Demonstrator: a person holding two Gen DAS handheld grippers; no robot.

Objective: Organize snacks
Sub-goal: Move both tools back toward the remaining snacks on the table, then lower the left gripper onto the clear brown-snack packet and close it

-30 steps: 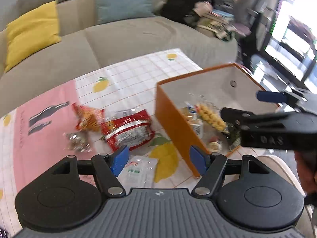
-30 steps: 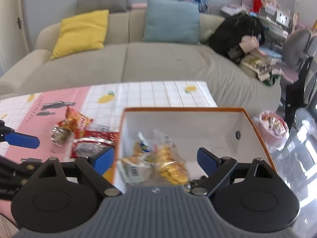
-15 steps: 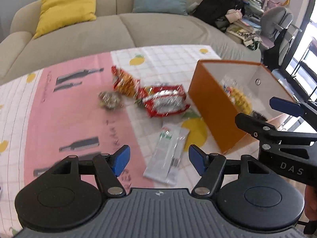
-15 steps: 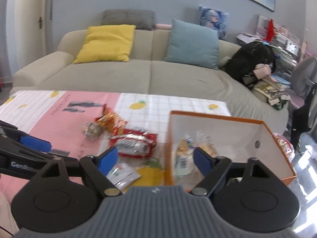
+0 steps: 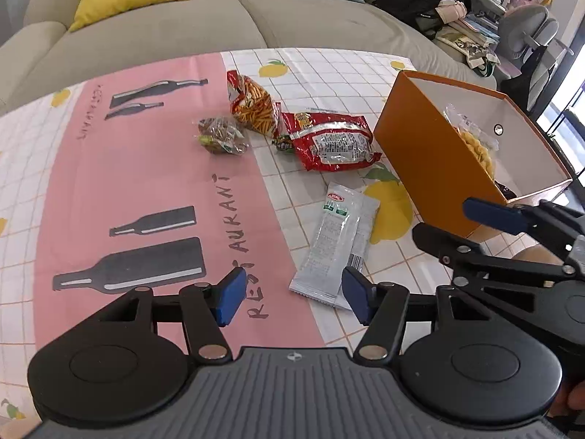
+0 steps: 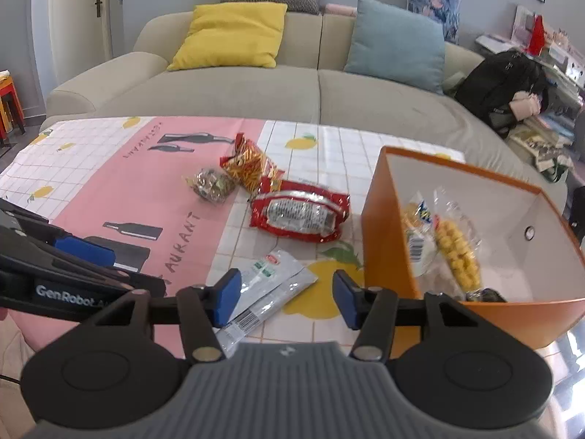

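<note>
A: Okay, quick pass. Step in hand looks like picking the flat white-and-grey foil sachet pair (image 5: 338, 245) off the pink and lemon-print tablecloth surface (image 5: 146, 183). It lies just beside the open orange cardboard box (image 5: 431, 168), near edge toward the tools.

B: Tool states?

A: Left tool (image 5: 292, 300): jaws apart, nothing between the blue pads, and they have just been closing a little. Right tool (image 6: 287, 298): jaws also part-open, just been closing more sharply, holding nothing; the sachet end shows between the pads but I'd say it lies below on the surface, not pinched.

B: How to do it well?

A: Sachet is thin and slippery, so I'd come down over its near short end, pads straddling the width, and pinch an edge rather than press flat. One tool is enough; keep the other clear, they're close together. Then lift over the box wall and drop it in.

B: Other snacks?

A: Red crinkled foil bag (image 5: 332, 142), red-and-yellow bag of stick crisps (image 5: 252, 104) and small clear bag of brownish pieces (image 5: 219, 135) lie out further back. Clear bag of yellow puffs (image 6: 457, 248) is already inside the box.

B: Hidden bits?

A: Box floor is partly blocked by its wall; something dark at its near corner, can't identify. Sachet print unreadable. The sachet's near end is cut off by the tools in both views.
</note>
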